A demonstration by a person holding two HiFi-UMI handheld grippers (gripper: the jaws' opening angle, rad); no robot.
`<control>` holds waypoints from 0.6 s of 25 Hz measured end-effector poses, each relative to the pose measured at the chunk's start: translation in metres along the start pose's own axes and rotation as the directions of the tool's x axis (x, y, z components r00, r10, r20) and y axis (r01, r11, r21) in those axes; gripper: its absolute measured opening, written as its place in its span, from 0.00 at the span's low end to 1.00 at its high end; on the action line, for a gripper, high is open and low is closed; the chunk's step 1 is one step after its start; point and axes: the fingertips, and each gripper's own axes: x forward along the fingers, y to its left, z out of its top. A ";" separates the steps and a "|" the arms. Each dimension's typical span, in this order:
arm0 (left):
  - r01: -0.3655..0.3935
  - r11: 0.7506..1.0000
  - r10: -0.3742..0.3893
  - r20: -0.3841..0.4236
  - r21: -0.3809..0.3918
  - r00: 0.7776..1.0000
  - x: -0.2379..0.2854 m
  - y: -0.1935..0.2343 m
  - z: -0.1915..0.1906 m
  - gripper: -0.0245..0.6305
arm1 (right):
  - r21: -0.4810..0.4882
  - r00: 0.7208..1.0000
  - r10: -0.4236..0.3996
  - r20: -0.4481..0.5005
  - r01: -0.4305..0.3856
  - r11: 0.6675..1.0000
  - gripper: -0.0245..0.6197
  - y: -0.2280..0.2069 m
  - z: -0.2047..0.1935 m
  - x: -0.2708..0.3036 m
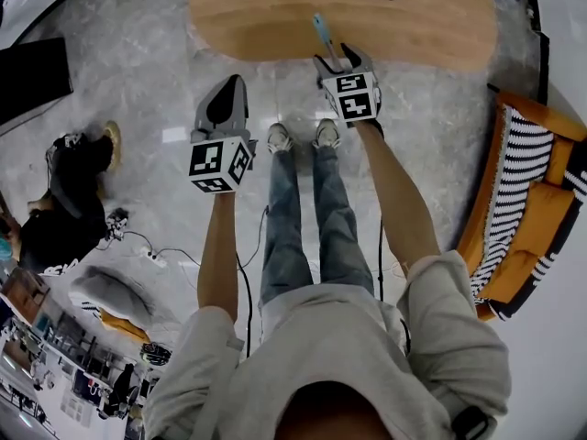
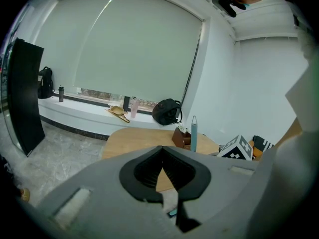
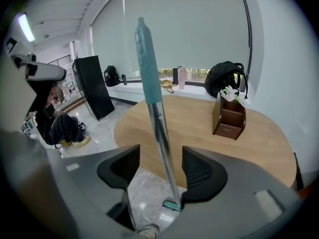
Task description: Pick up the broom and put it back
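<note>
**Right gripper (image 3: 160,154) open around teal-gripped, silver-poled broom (image 3: 149,83)**

My jaws stand apart. The broom's upright pole runs between them, nearer the right pad, not clamped. It stands beside the near edge of the oval wooden table (image 3: 249,143). My left gripper (image 2: 162,151) is closed on nothing.

The right claw (image 1: 332,55) hides most of the broom (image 1: 320,27).

The head view looks steeply down from above the person (image 1: 348,356) onto the grey marble floor (image 1: 138,71) and the rounded pale-wood worktop (image 1: 266,16). Both gripper views sit low, facing across that worktop toward the white window blind (image 2: 134,44). All three share the worktop and the teal-tipped metal broom handle (image 3: 148,68), closest in the right gripper view.
</note>
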 end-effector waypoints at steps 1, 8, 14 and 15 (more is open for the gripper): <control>-0.001 1.000 0.001 -0.001 0.002 1.000 0.000 0.001 0.000 0.04 | 0.003 1.000 -0.002 -0.004 0.002 1.000 0.43 -0.001 0.000 0.003; -0.009 1.000 0.009 -0.012 0.015 1.000 -0.003 0.009 -0.002 0.04 | -0.031 1.000 -0.018 -0.018 0.017 0.999 0.25 -0.003 -0.003 0.014; -0.009 1.000 0.009 -0.022 0.017 1.000 -0.004 0.014 -0.004 0.04 | -0.065 1.000 -0.030 -0.010 0.029 0.997 0.18 0.001 -0.002 0.016; -0.006 1.000 0.006 -0.023 0.018 1.000 -0.005 0.012 -0.003 0.04 | -0.069 1.000 -0.029 -0.007 0.028 0.997 0.18 0.001 -0.003 0.014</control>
